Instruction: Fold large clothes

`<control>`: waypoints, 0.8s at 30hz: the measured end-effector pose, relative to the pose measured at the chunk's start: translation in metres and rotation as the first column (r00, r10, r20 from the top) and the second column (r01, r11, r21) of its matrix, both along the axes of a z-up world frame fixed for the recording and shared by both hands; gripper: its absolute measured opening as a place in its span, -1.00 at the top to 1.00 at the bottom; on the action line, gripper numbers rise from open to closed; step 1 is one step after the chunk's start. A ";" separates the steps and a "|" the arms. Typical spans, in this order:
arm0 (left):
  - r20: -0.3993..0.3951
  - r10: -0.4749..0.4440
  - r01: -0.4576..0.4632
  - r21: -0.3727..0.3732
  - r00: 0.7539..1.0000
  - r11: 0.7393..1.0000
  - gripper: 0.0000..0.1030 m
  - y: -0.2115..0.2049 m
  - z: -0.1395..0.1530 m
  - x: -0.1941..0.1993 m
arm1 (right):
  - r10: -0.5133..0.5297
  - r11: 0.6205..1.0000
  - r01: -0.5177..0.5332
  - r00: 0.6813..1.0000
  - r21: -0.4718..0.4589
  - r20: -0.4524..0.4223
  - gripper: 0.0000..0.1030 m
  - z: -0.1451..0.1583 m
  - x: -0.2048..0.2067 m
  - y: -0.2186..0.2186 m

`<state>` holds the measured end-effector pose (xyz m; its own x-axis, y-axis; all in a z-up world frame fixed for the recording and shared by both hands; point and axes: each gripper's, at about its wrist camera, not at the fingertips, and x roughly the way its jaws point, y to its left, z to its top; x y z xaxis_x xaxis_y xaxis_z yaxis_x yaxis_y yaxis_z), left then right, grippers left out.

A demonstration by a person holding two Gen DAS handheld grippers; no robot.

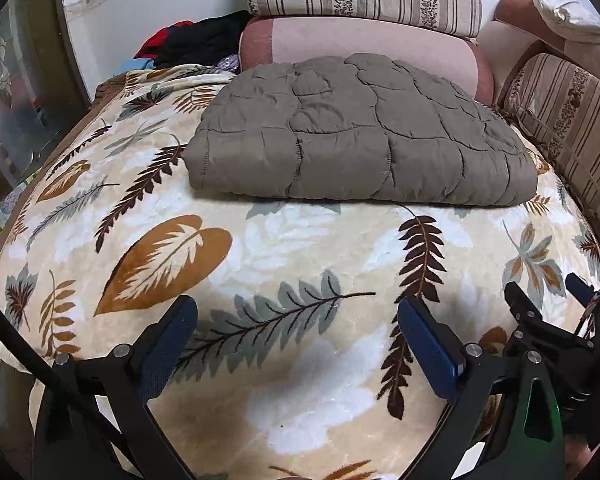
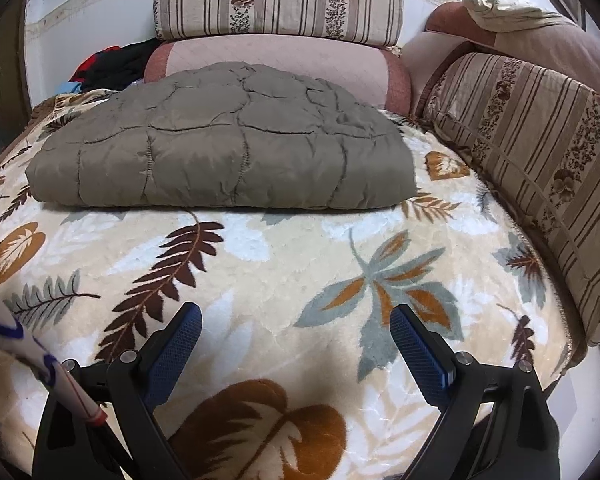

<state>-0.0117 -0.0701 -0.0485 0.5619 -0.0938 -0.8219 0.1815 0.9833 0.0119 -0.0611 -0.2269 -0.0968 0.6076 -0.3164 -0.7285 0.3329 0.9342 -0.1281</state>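
Plainly, both grippers hang empty over the near part of the bed.
Left gripper (image 1: 296, 312): fingers spread wide apart, nothing between the blue pads (image 1: 428, 344); it hovers above the leaf-print blanket (image 1: 300, 248), not touching it as far as the view shows.
Right gripper (image 2: 296, 316): fingers likewise wide apart and empty, over the same blanket (image 2: 260, 264); in the left wrist view it appears at the right edge (image 1: 548, 292), just beside the left one.
Quilted garment (image 1: 364, 132): a grey-brown padded piece, folded into a thick flat bundle, lying on the blanket towards the far side, well apart from both grippers (image 2: 220, 148).
Garment edges: the near edge is a rounded fold running left to right; the far edge lies close to the pink bolster (image 1: 360, 44).
Striped cushion, far (image 2: 280, 0): resting on top of the pink bolster (image 2: 276, 68).
Striped cushion, right (image 2: 532, 152): set along the right side of the bed.
Dark clothes pile (image 1: 196, 42): black and red fabric heaped at the far left corner, beside the bolster.
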 end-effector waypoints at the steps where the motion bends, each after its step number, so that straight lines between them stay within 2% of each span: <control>1: -0.006 -0.005 0.005 0.001 1.000 1.000 -0.94 -0.002 -0.001 0.001 | -0.007 1.000 0.007 1.000 -0.002 0.005 -0.89 0.001 -0.002 -0.001; 10: -0.033 -0.040 0.040 0.000 0.999 0.999 -0.94 -0.012 -0.009 -0.003 | -0.045 0.999 0.045 0.999 0.007 0.009 -0.89 0.004 -0.011 -0.012; 24: -0.007 0.013 -0.013 -0.004 1.000 1.000 -0.94 0.000 0.002 -0.005 | 0.005 1.000 -0.006 1.000 0.020 0.016 -0.89 -0.001 -0.008 0.000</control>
